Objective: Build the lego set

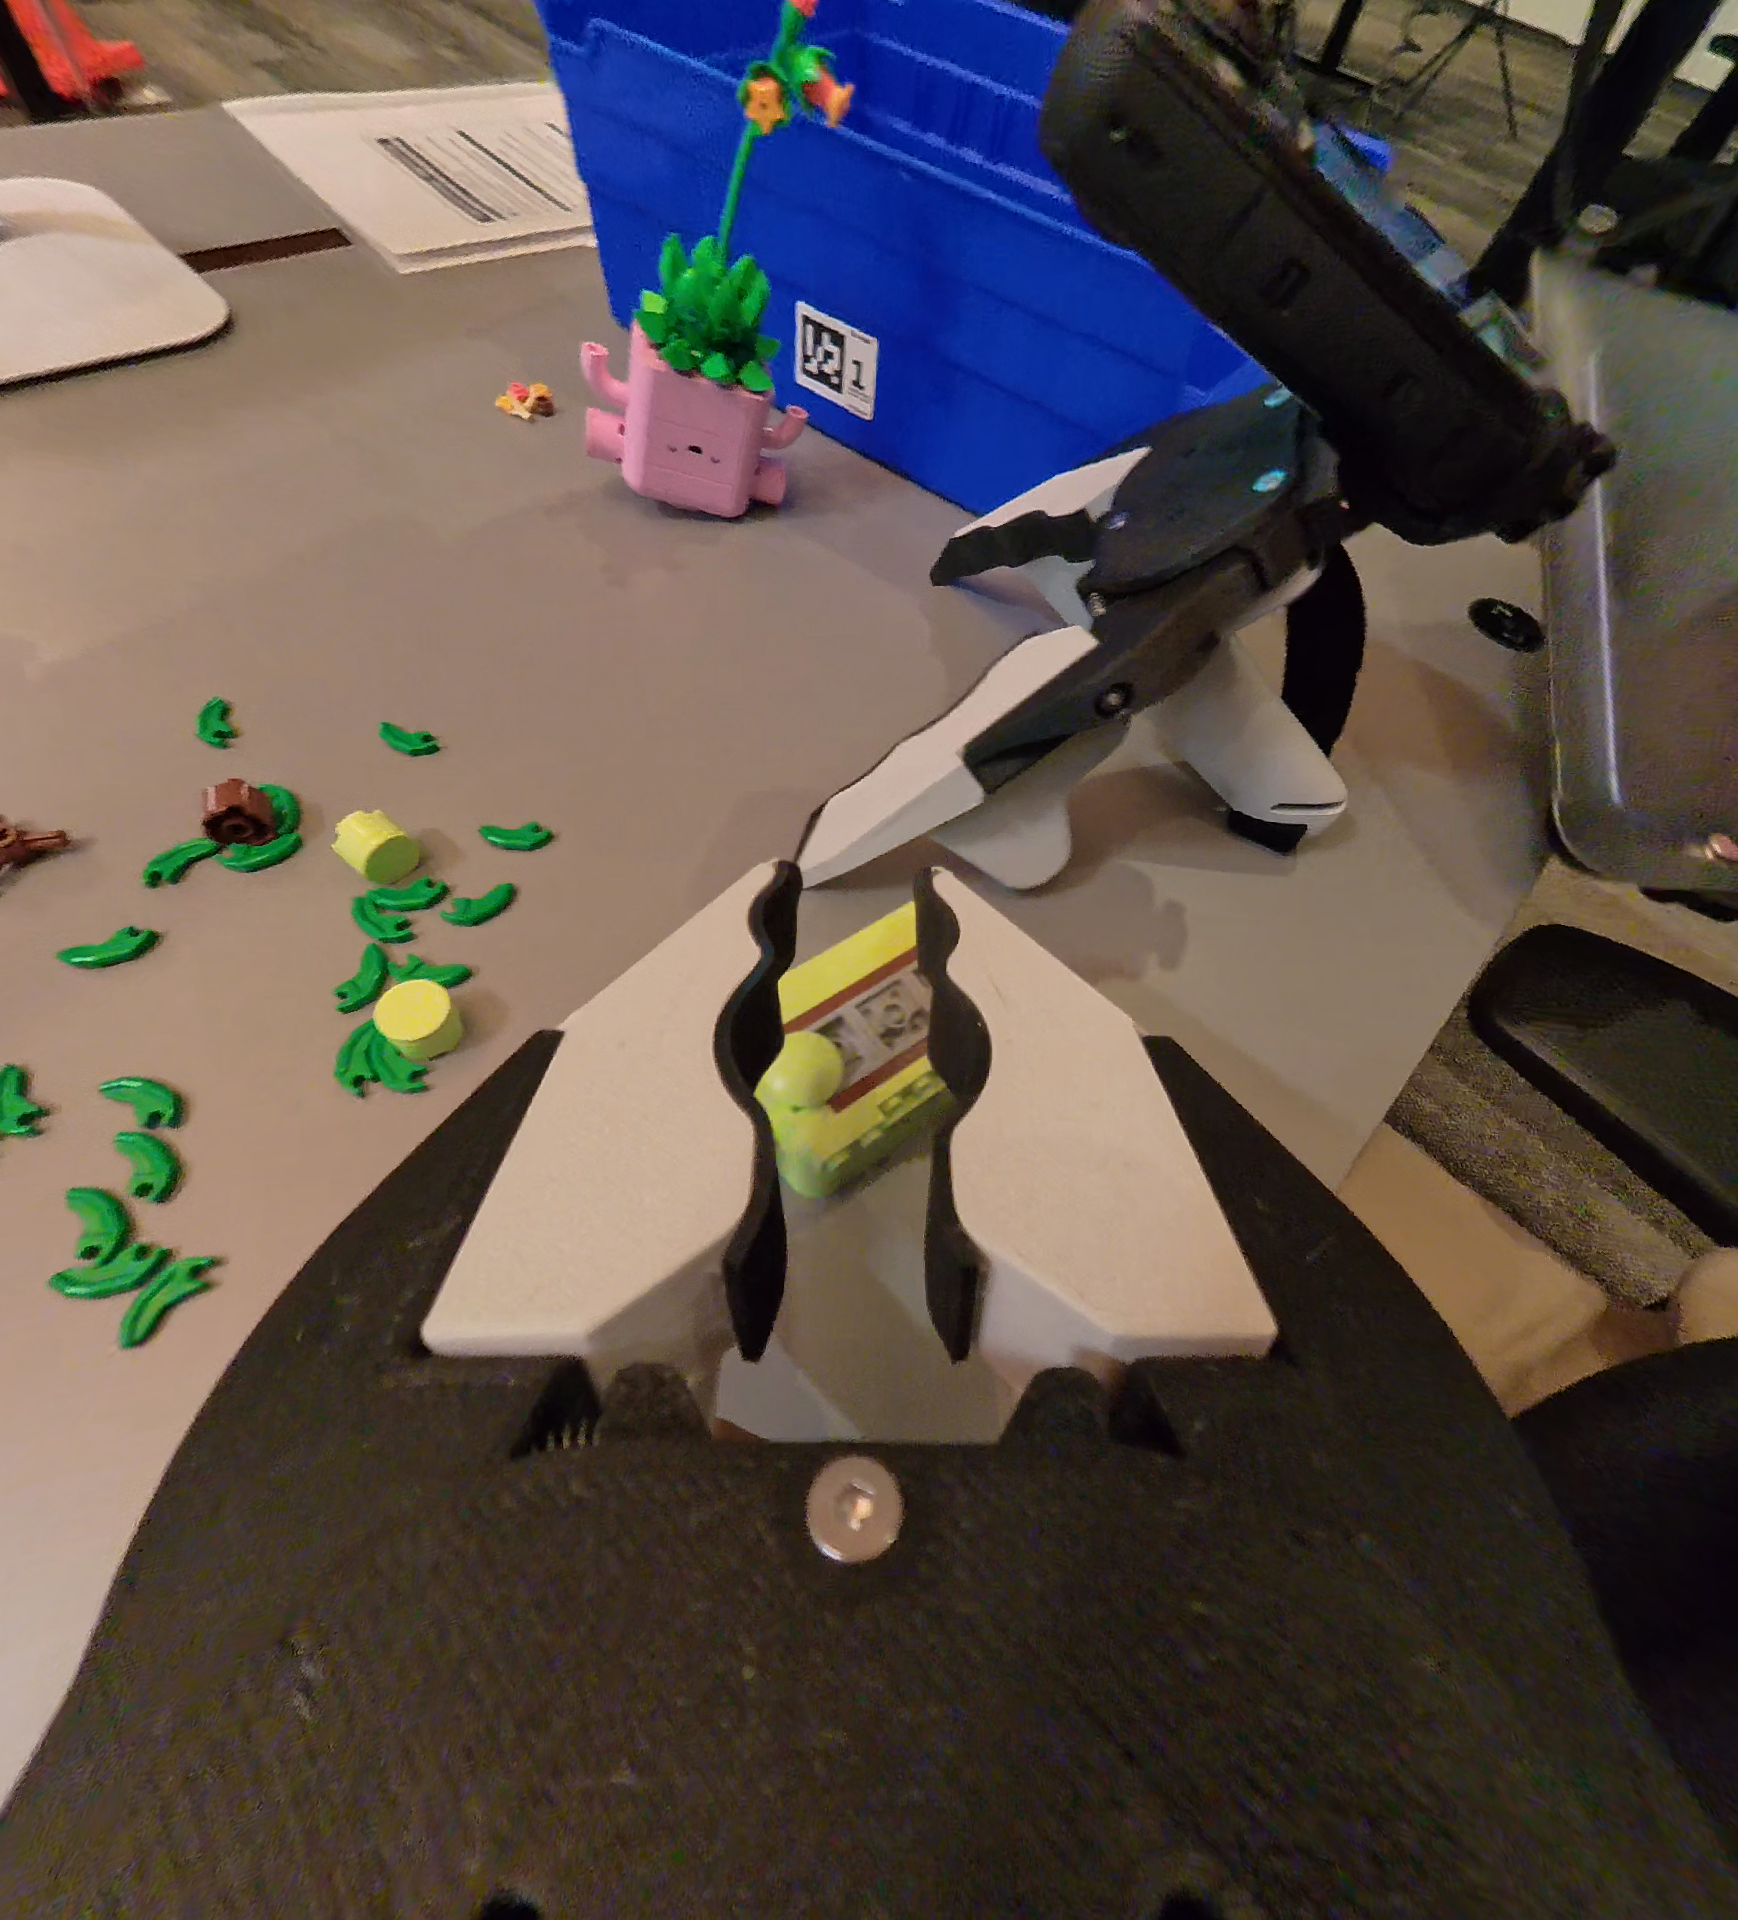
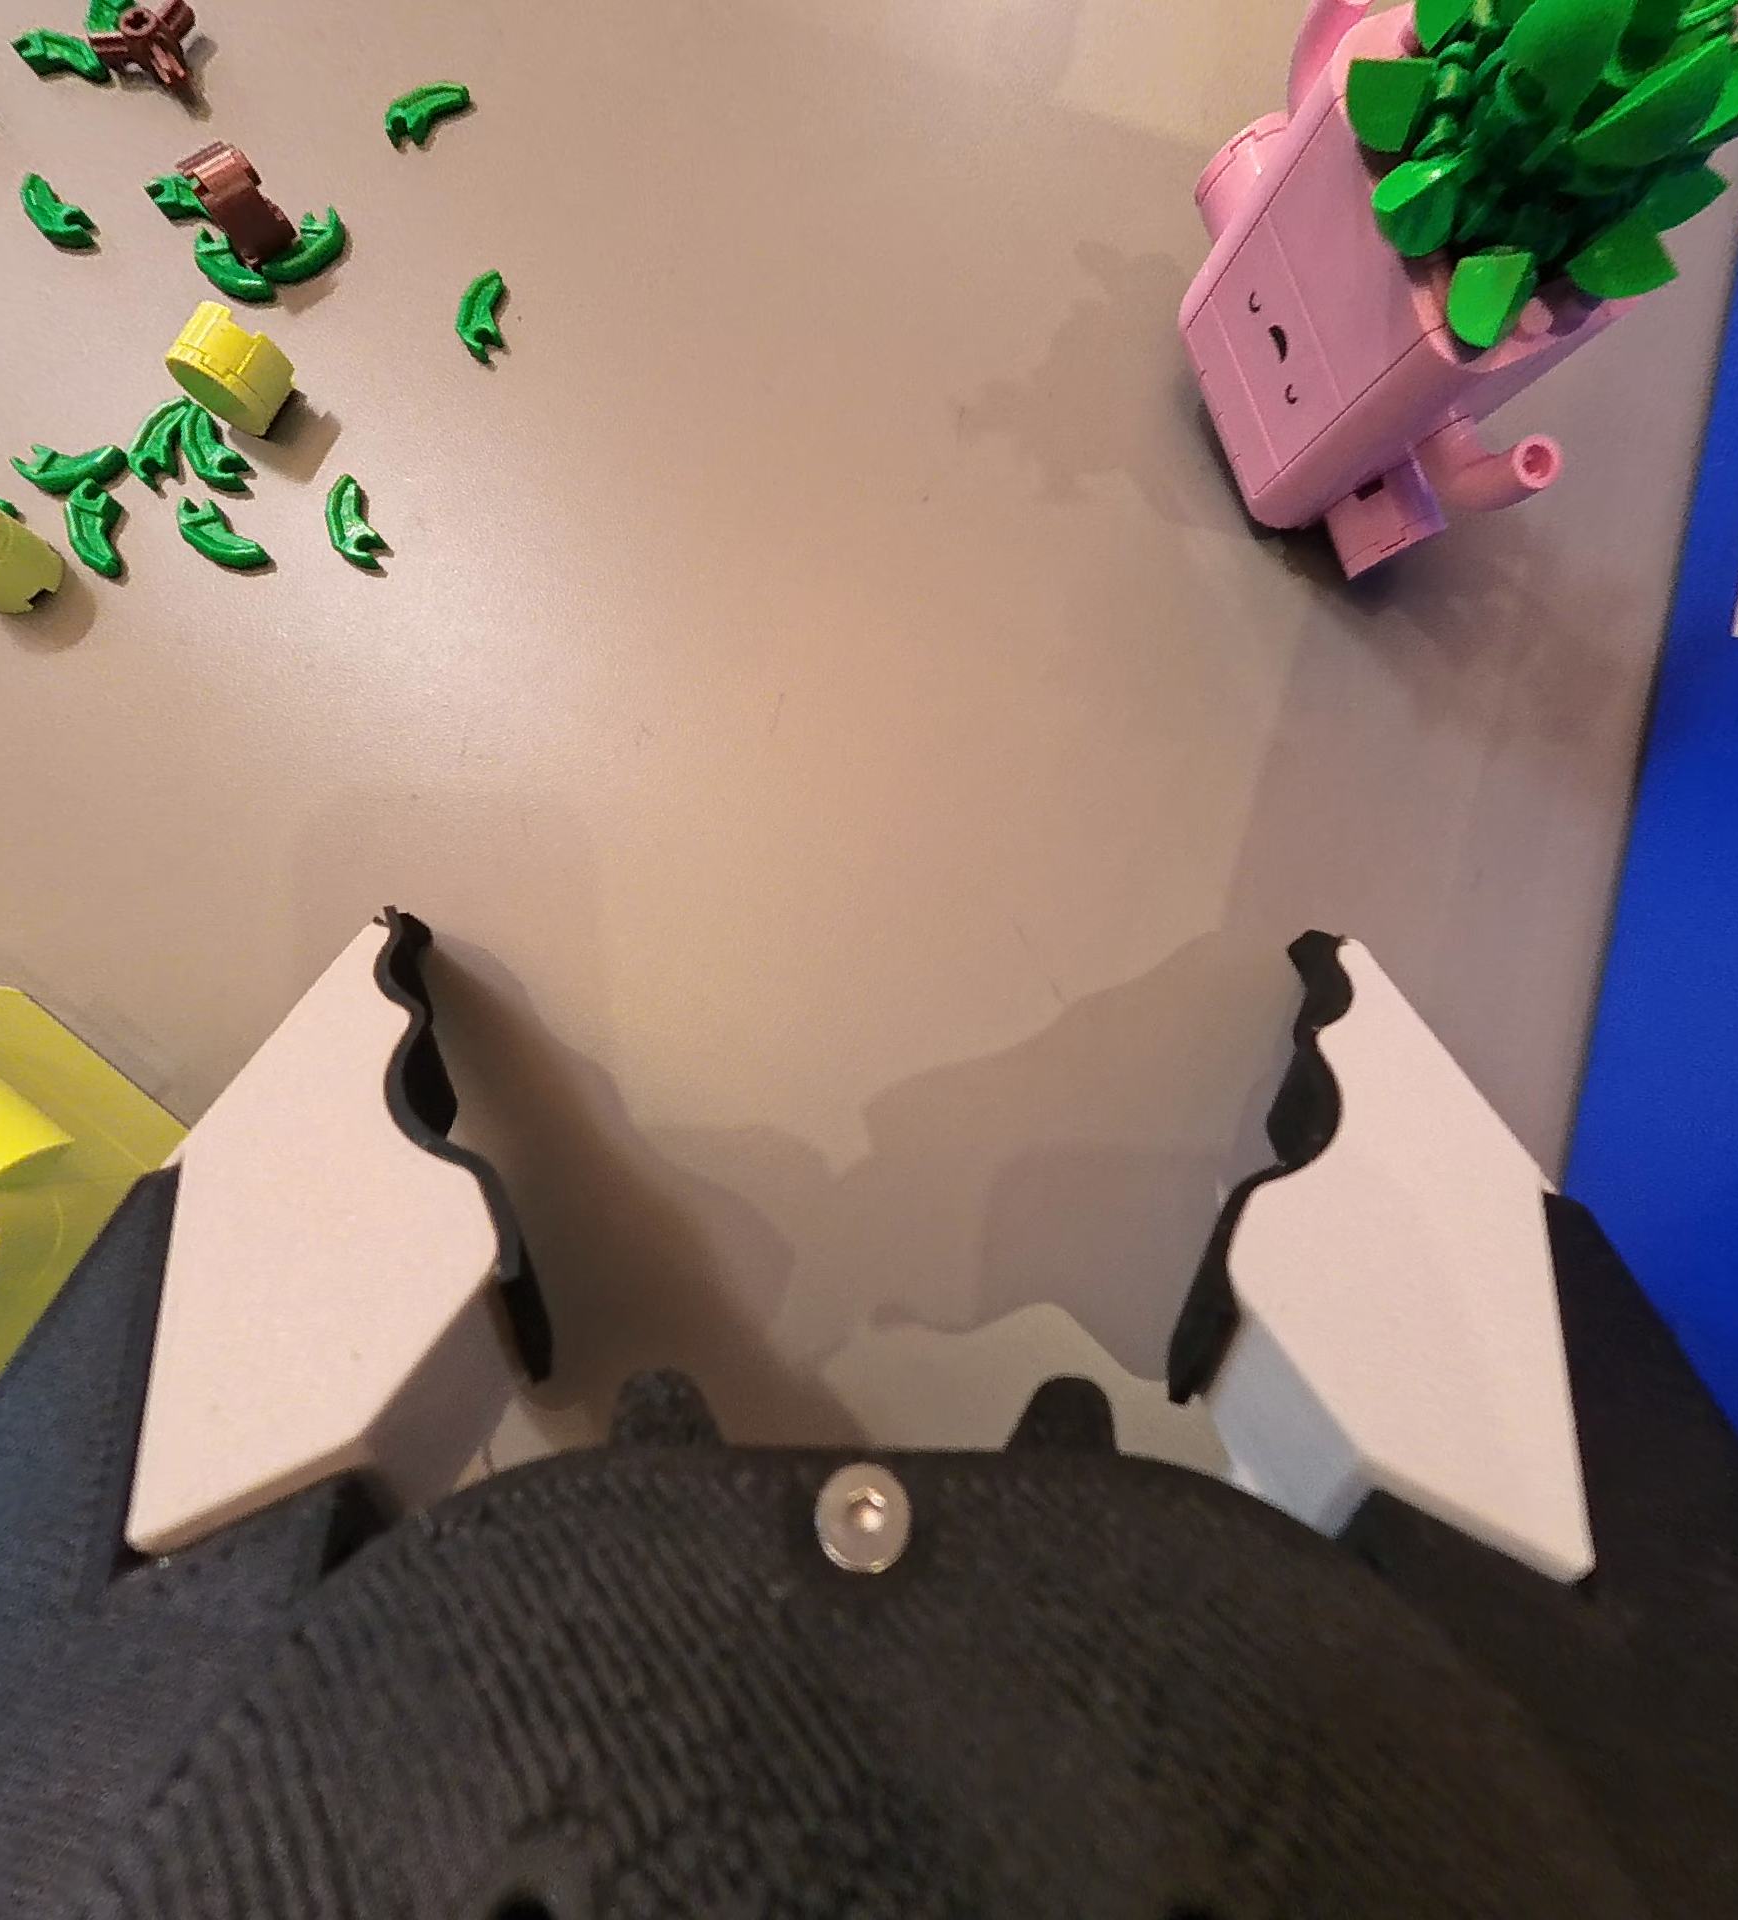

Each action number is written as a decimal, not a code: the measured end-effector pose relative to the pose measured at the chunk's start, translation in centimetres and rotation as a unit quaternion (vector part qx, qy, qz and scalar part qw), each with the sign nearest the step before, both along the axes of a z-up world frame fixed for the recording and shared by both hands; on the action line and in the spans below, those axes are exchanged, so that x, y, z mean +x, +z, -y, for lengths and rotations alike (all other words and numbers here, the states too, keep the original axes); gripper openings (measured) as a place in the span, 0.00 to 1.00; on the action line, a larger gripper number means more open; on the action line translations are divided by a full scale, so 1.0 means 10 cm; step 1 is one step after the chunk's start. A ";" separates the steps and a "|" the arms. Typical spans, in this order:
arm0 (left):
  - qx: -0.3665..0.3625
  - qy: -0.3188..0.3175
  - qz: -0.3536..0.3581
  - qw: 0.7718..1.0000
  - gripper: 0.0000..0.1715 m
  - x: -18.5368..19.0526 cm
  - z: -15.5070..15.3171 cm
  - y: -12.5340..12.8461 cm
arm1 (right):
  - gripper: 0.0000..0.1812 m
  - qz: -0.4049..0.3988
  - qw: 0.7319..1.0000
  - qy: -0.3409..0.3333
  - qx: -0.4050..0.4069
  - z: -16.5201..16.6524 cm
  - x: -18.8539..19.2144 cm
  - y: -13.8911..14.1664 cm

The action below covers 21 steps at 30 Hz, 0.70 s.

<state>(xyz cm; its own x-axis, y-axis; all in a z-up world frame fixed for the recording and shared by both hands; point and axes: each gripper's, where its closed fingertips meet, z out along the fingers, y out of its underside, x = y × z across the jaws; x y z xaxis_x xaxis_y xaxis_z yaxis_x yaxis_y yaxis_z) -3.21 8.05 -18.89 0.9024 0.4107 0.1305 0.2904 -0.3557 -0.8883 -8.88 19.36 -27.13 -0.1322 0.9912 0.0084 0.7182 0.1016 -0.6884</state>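
The left gripper (image 1: 854,883) is framing a lime-green lego block (image 1: 870,1060) lying on the grey table (image 1: 636,644); its fingers (image 1: 756,1039) are standing narrowly parted on either side of the block, and whether they are pressing it cannot be told. The right gripper (image 2: 860,930) is hovering over bare table with fingers (image 2: 325,1195) spread wide and nothing between them. The block is a small, rigid plastic assembly, likely light and smooth-sided, so it may be prone to slipping or popping apart under a skewed squeeze; its flat opposite walls look the soundest purchase, rather than the rounded lime knob at its near corner. Loose green leaf pieces (image 1: 148,1153) and lime cylinders (image 1: 418,1018) are lying scattered well to the left; a finished pink planter figure (image 1: 688,436) is standing beside a blue bin (image 1: 948,260).
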 end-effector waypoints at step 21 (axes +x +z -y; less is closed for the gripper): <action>0.019 0.009 0.016 1.000 0.13 -0.08 0.10 -0.03 | 0.88 0.000 1.000 0.000 0.000 0.00 0.00 0.00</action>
